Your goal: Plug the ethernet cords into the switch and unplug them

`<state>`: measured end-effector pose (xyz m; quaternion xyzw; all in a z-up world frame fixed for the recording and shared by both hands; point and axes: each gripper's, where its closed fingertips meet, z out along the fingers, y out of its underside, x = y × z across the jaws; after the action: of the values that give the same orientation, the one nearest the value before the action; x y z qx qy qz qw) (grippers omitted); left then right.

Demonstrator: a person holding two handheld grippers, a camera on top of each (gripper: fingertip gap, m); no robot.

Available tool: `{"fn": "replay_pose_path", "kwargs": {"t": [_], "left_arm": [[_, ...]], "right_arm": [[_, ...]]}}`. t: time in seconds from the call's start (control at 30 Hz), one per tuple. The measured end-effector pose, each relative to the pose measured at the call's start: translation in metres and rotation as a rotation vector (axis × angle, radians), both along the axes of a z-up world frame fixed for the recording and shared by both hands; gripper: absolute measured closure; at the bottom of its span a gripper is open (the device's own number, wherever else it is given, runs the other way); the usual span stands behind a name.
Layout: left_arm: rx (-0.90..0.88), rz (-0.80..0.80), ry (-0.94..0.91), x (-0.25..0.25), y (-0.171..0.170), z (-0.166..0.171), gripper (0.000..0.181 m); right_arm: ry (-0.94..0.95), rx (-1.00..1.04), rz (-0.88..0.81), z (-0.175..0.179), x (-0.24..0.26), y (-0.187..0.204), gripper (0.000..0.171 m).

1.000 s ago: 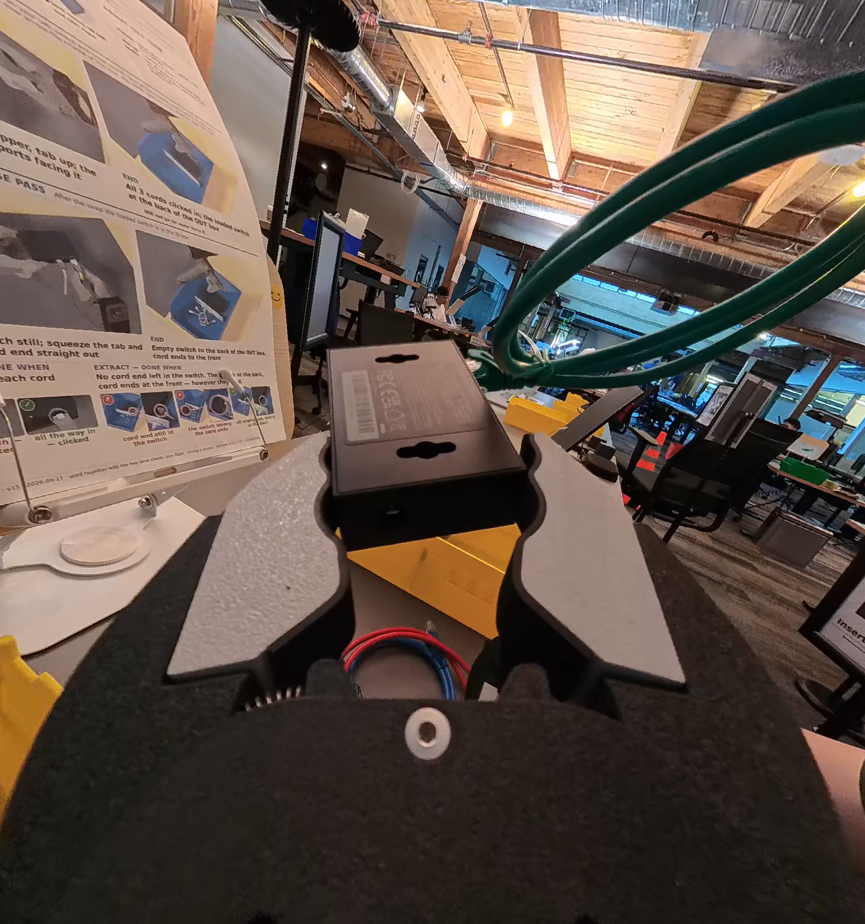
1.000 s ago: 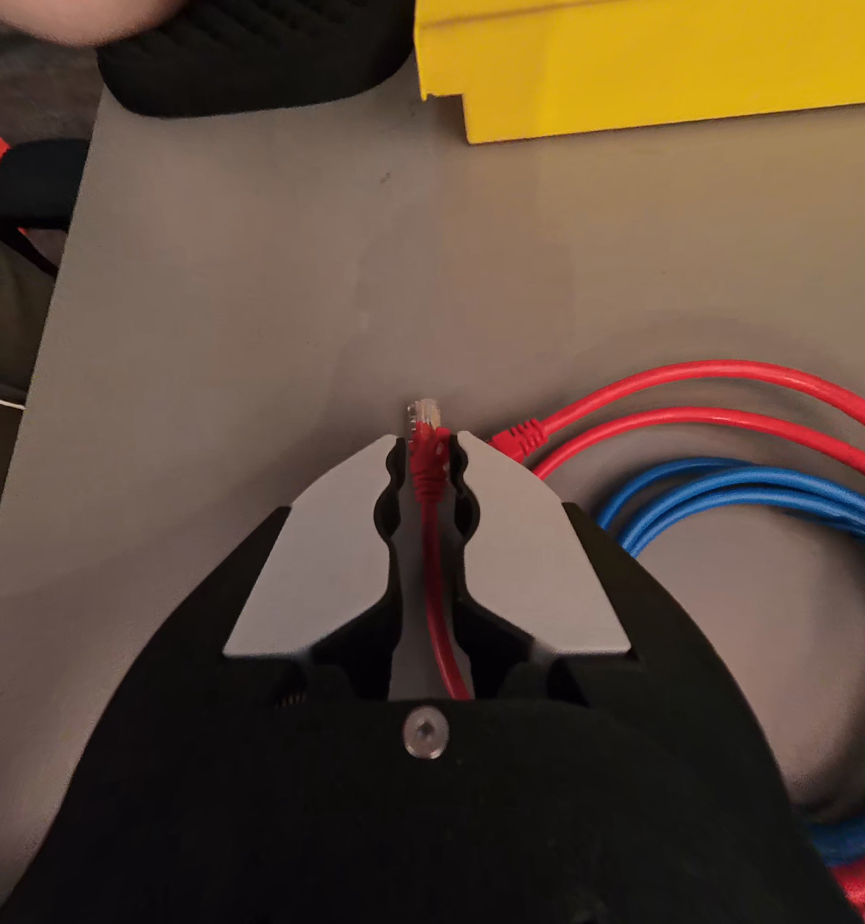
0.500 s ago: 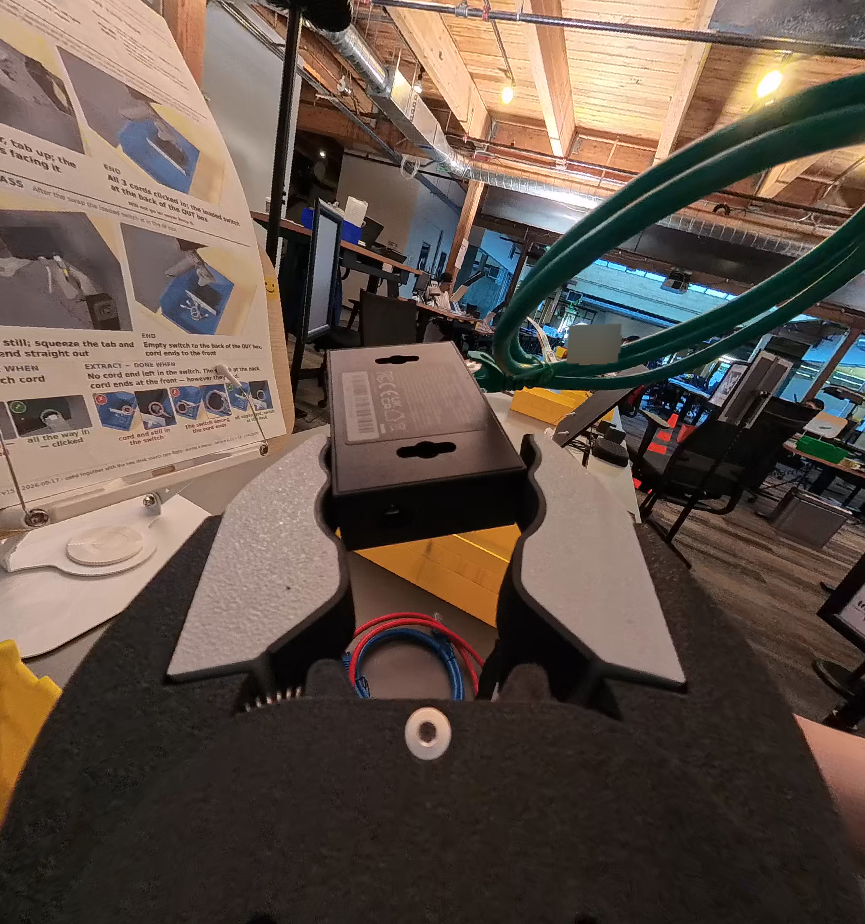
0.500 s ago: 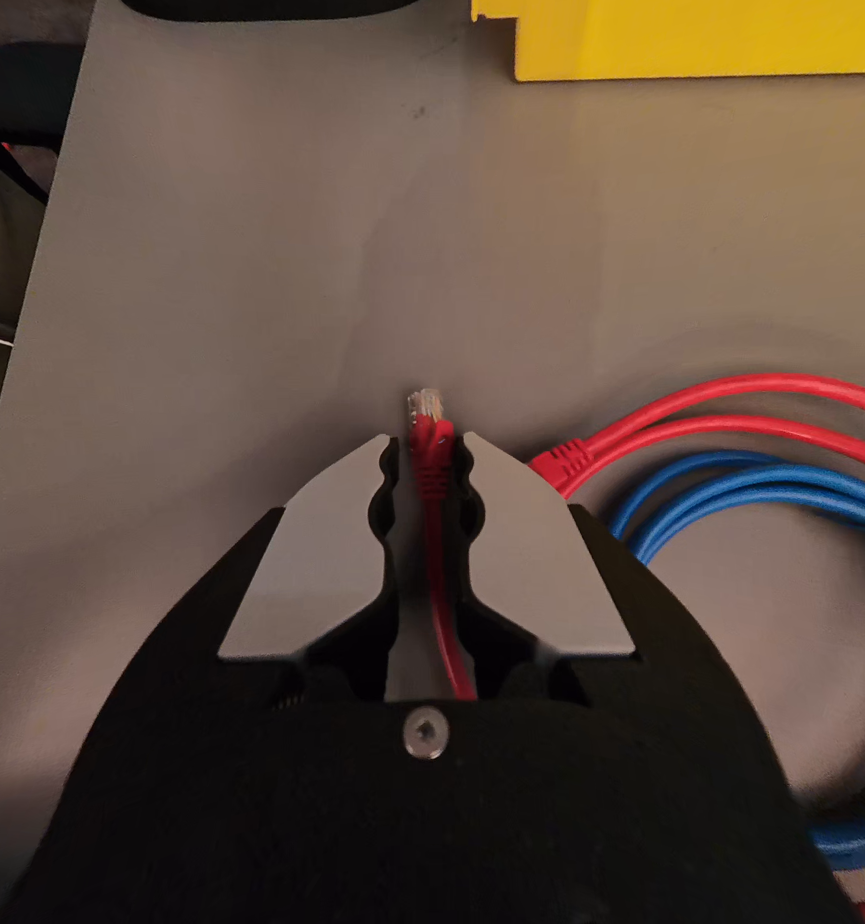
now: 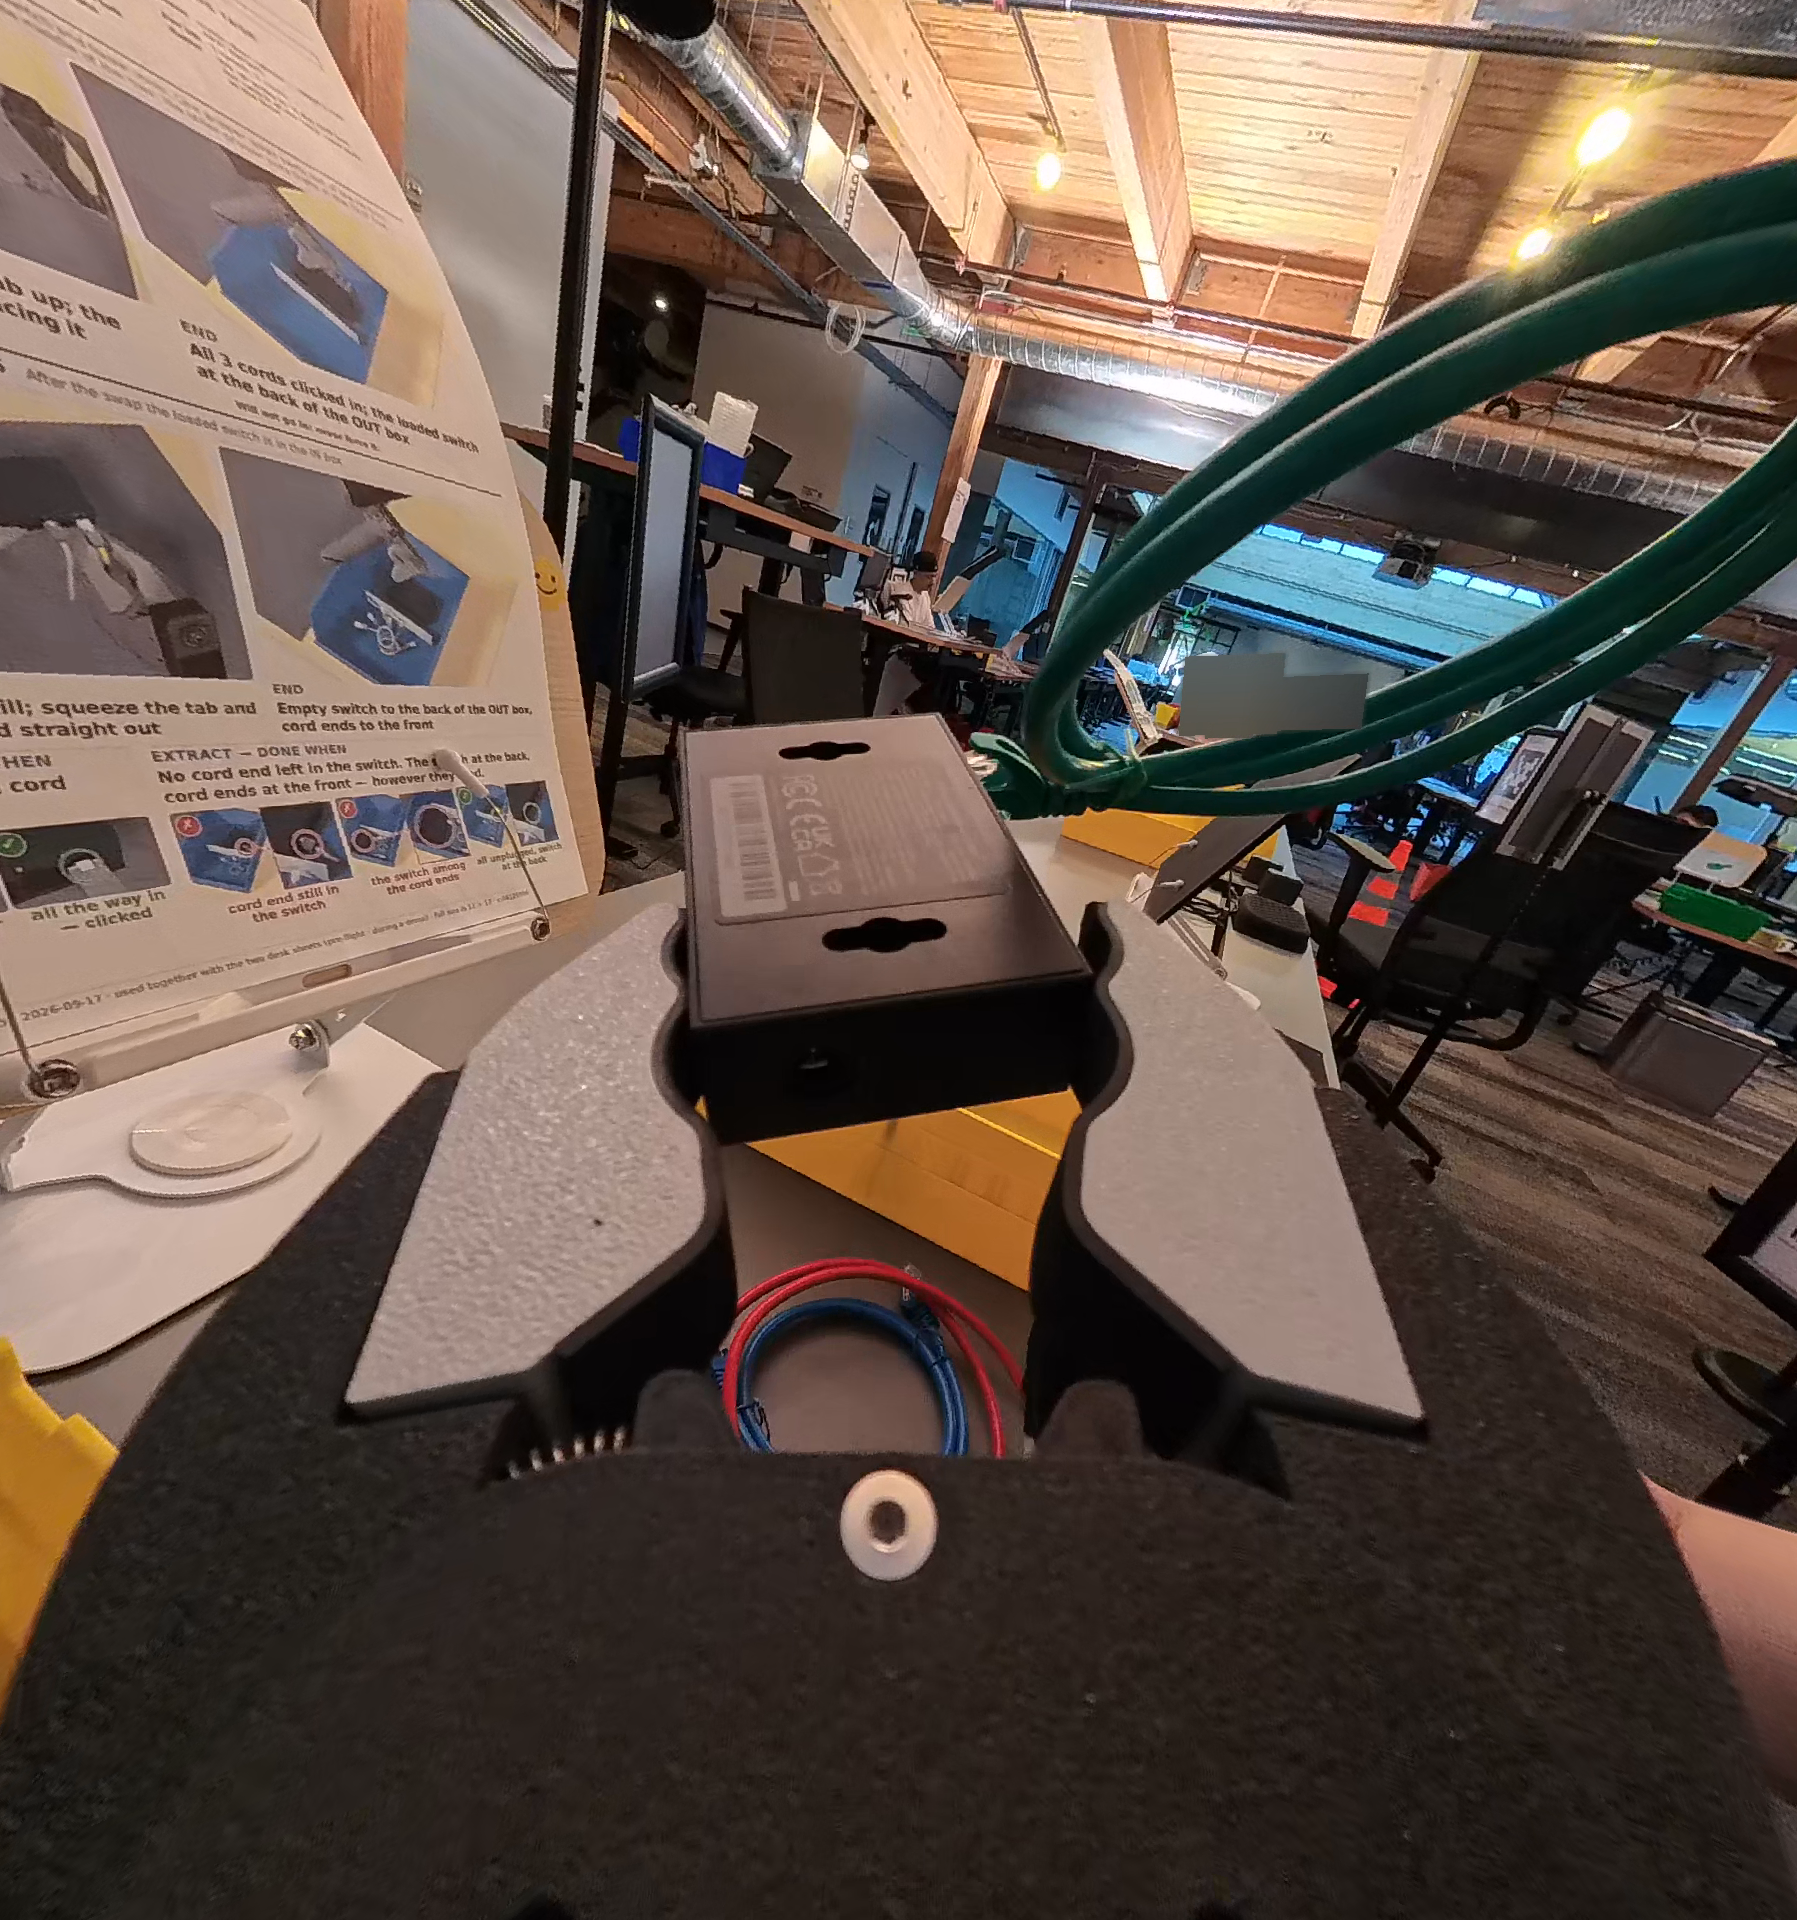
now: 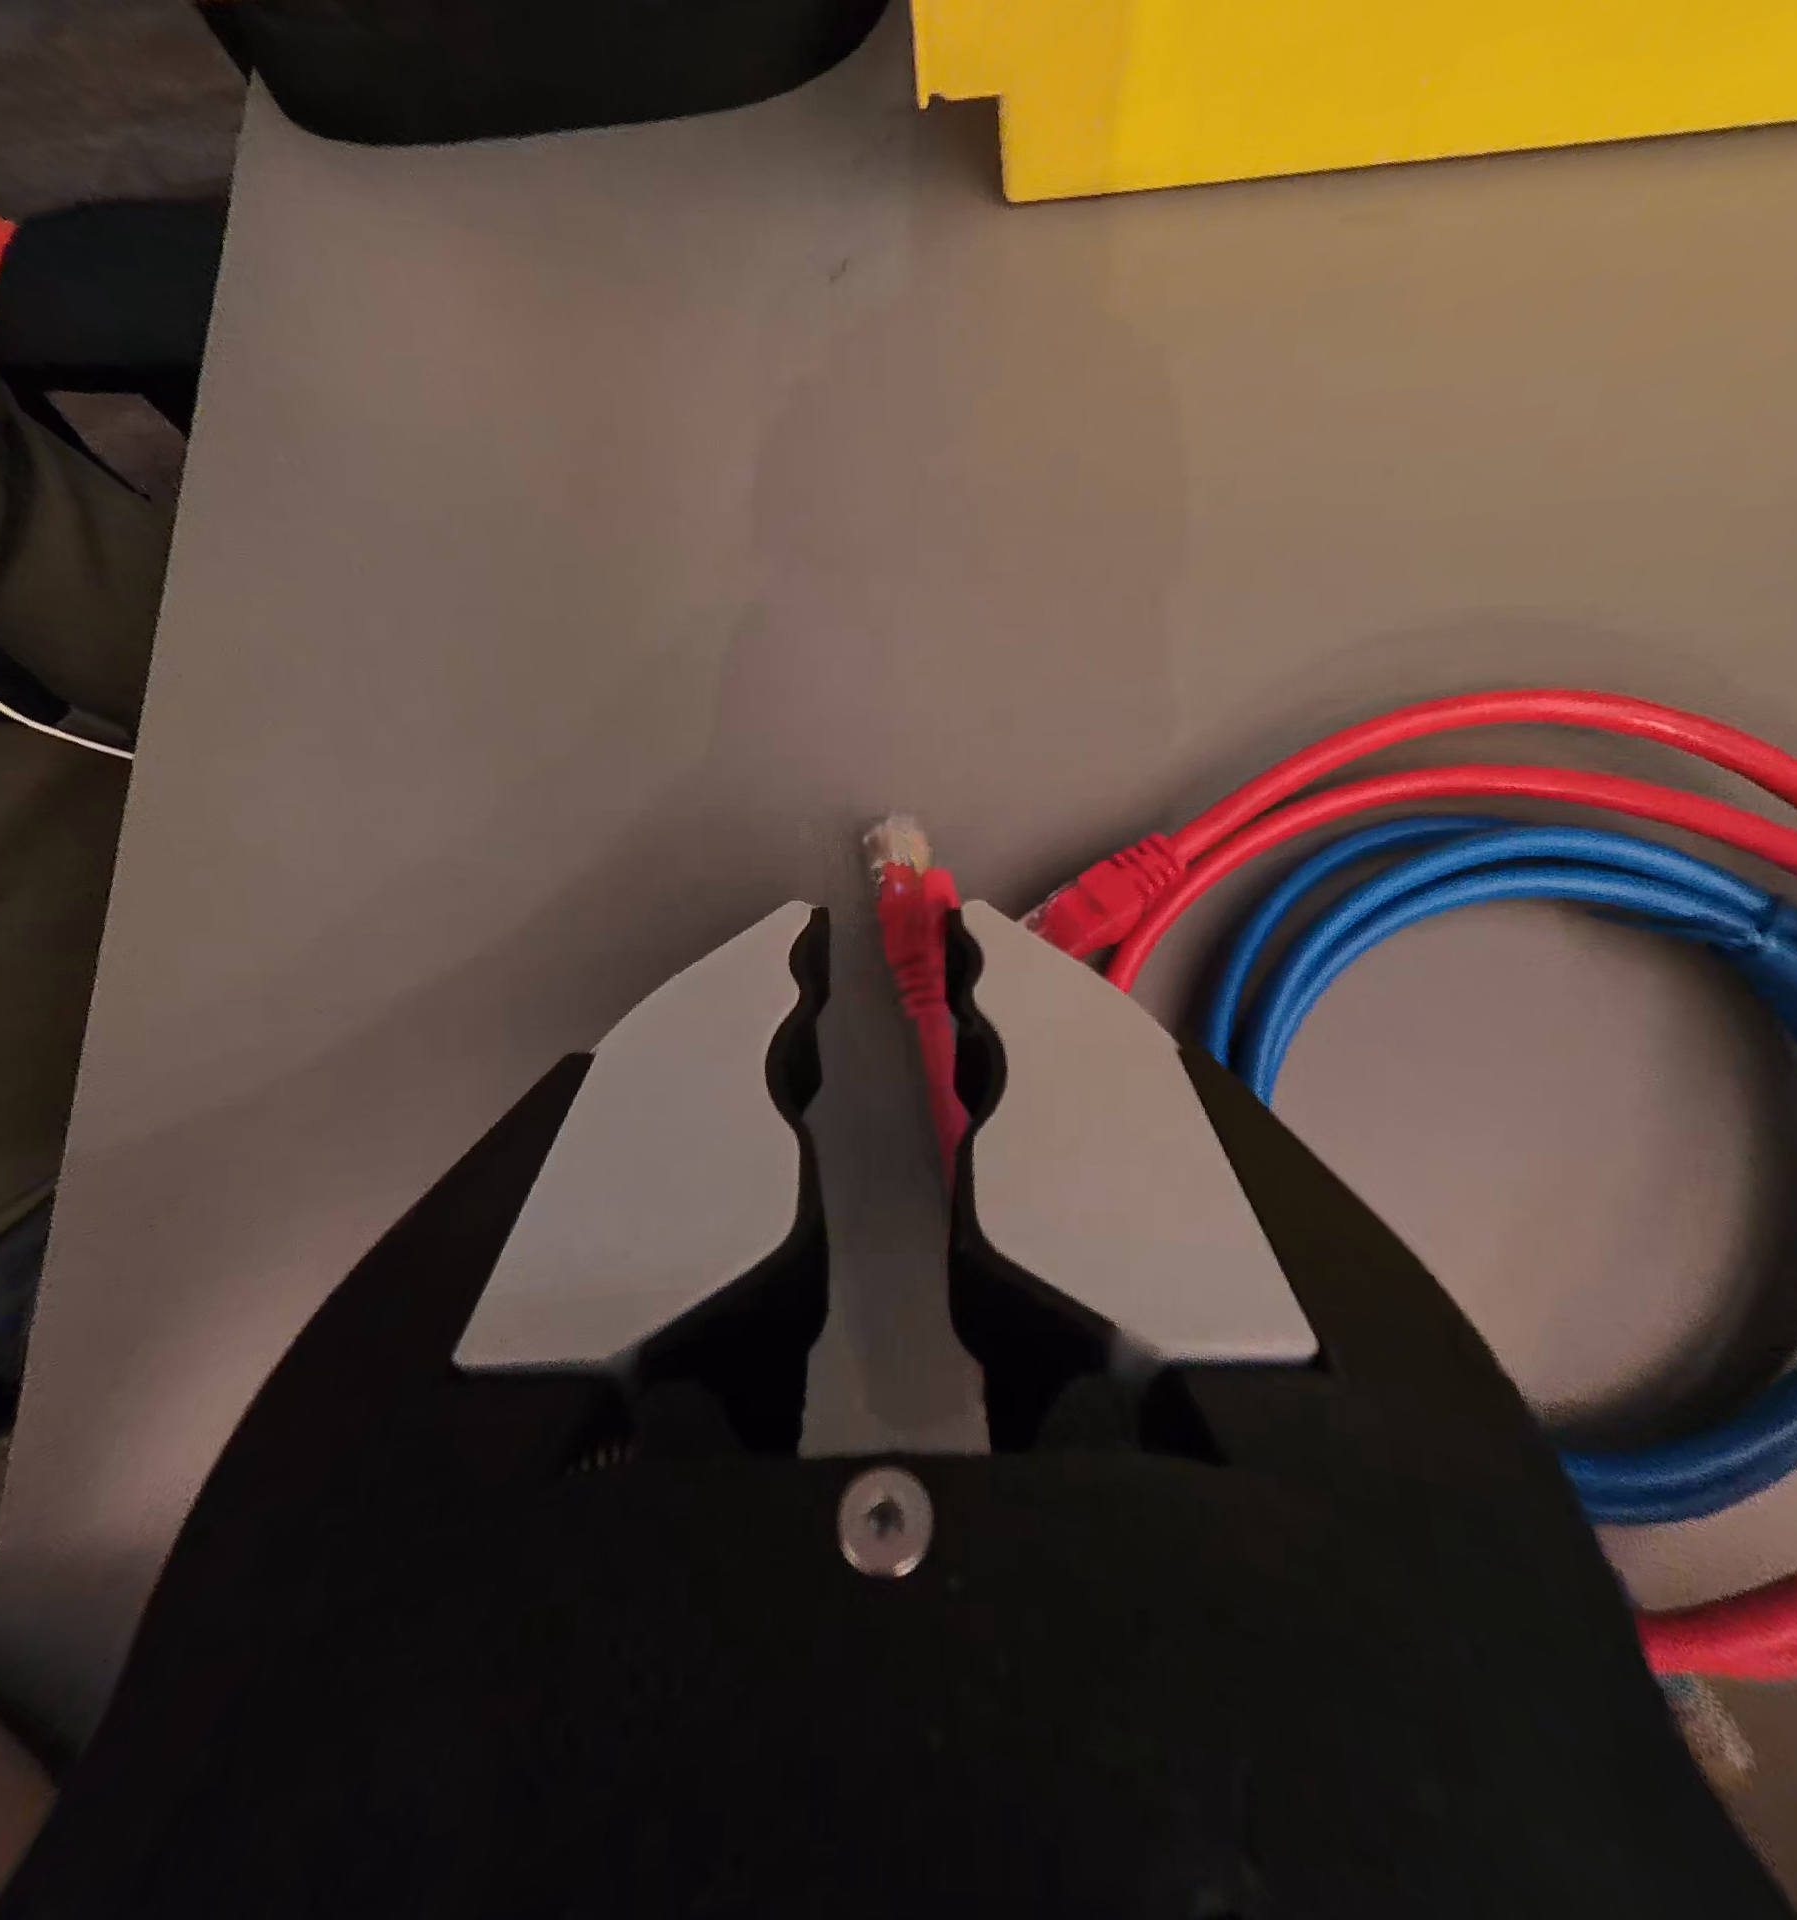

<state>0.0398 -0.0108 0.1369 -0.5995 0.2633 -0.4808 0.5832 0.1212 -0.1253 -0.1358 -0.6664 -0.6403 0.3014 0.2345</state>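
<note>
In the left wrist view, the left gripper (image 5: 883, 1023) had its fingers pinched on the near end of a black switch (image 5: 858, 894), which it held raised above the table (image 5: 852, 1226) with its labelled underside facing up. A coiled green cord (image 5: 1476, 582) rose from the far right corner of the switch and looped high to the right; whether its plug was seated in a port could not be told. Under the switch lay a yellow bin (image 5: 935, 1174), and through the gap between the fingers a coil of red cord (image 5: 852, 1276) and blue cord (image 5: 842, 1330) showed on the table. To the left stood an instruction sheet (image 5: 208, 520) on a white stand (image 5: 146, 1143).

In the right wrist view, the right gripper (image 6: 894, 920) pointed down at the grey table (image 6: 561, 623), its fingers spread a little. The red cord's plug (image 6: 909, 894) lay between them against the right finger (image 6: 1070, 1132), with clear space to the left finger (image 6: 665, 1153). The red cord (image 6: 1496, 748) and the blue cord (image 6: 1496, 862) were coiled together on the table to the right, with the red cord's other plug (image 6: 1102, 899) just beside the right finger. The yellow bin (image 6: 1393, 83) sat at the top edge.
</note>
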Motion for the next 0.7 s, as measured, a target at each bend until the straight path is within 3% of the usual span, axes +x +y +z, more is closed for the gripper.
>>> {"fn": "replay_pose_path", "kwargs": {"t": [0.27, 0.53, 0.7], "left_arm": [[0.001, 0.0, 0.001, 0.001, -0.001, 0.0, 0.112], [0.001, -0.001, 0.01, 0.003, -0.001, -0.003, 0.112], [0.0, -0.005, 0.015, 0.005, -0.001, -0.004, 0.112]], "right_arm": [[0.015, -0.087, -0.105, -0.003, 0.003, 0.007, 0.15], [-0.043, -0.044, -0.11, -0.018, 0.005, 0.014, 0.146], [0.002, -0.119, -0.108, -0.016, -0.003, 0.01, 0.146]]}}
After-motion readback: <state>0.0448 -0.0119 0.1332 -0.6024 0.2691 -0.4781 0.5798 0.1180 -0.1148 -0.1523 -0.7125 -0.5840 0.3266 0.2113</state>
